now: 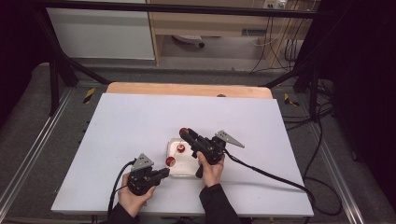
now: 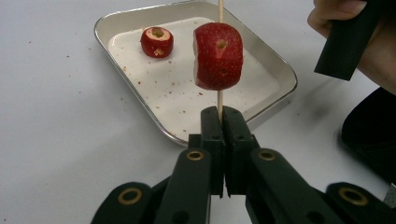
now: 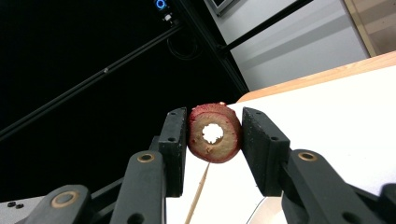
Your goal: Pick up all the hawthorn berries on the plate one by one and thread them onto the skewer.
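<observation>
My left gripper (image 2: 222,112) is shut on the lower end of a thin wooden skewer (image 2: 219,100) that stands upright. A red cored fruit piece (image 2: 218,56) is threaded on the skewer above the jaws. It hangs over the near edge of a small metal tray (image 2: 280,70). A second red fruit piece (image 2: 157,41) lies in the tray. My right gripper (image 3: 214,135) is shut on a cored red fruit ring (image 3: 215,149), hole towards the camera, lifted above the tray's far side (image 1: 183,133). The skewer's tip (image 3: 198,193) shows below the ring.
The tray (image 1: 173,142) sits mid-table on a white sheet (image 1: 140,121). A wooden table edge (image 1: 187,88) runs along the far side. Black frame bars (image 1: 65,60) and cables (image 1: 280,179) surround the table. Red crumbs dot the sheet near the tray.
</observation>
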Available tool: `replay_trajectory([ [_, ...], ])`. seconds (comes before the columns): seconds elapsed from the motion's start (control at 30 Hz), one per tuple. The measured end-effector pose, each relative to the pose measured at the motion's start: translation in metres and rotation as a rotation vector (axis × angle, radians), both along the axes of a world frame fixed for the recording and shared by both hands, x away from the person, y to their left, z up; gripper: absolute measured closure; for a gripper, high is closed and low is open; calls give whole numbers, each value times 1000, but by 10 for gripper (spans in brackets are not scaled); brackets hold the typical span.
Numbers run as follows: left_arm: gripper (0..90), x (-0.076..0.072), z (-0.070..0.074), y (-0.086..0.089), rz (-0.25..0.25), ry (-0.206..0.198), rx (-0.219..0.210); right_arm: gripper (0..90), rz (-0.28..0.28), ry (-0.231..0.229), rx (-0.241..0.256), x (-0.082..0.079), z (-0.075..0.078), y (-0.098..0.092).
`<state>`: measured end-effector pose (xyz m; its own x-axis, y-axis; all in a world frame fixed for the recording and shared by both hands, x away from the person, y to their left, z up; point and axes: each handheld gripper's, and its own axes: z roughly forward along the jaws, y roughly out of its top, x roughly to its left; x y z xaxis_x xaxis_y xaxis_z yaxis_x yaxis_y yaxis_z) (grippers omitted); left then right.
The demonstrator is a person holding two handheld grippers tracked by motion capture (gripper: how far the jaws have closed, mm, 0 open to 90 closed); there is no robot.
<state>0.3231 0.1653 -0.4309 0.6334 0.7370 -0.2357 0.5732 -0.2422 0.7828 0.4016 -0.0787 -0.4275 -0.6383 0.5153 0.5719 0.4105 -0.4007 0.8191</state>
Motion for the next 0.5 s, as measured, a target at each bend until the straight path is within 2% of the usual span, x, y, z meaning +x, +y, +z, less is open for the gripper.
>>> replay_trajectory([
  [0.5,883,1,0,0,5,1,-6,622,6,4,-3,-1,-3,2],
])
